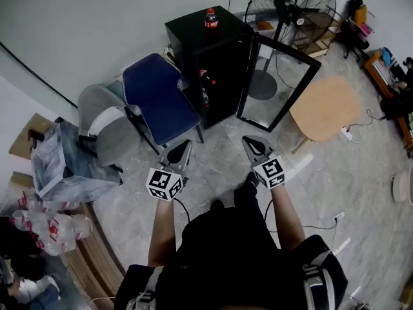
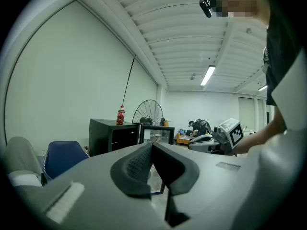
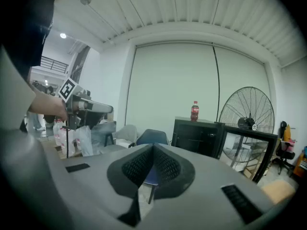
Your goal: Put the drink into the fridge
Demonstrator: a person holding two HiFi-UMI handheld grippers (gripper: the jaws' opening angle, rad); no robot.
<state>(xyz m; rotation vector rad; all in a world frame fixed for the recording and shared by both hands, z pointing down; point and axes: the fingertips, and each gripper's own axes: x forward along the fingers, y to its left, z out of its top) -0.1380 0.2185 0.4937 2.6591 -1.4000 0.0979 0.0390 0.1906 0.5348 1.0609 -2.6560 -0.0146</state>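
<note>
Both units are closed and empty. The left hand-held gripper (image 1: 183, 150) has its jaws pressed tip to tip with nothing between them, and the right hand-held gripper (image 1: 252, 146) is the same, pads together on nothing.

The person holds them out front at about the same height, side by side but well apart. Both noses point toward the fridge (image 1: 208, 60), tipped slightly down. Each marker cube sits at the back of its unit, next to the hand.

The drink (image 1: 211, 18) is a red-label cola bottle with a red cap. It stands upright on top of the fridge near the back edge and nothing touches it. It is well away from both grippers.

The fridge is a small black cabinet against the pale wall. Its glass door (image 1: 279, 82) is swung wide open to the right in the head view. There are red bits on the inside shelves, too small to identify.

A blue chair (image 1: 158, 99) stands just left of the fridge, between it and the person. A grey chair (image 1: 105, 118) is further left, beside the blue one. Clear plastic bags (image 1: 61, 163) are piled at the far left.

A big floor fan (image 1: 292, 8) stands behind the open door. A low wooden desk (image 1: 326, 108) with a bare top is to the right of the door.

The floor (image 1: 213, 173) is grey tile.
</note>
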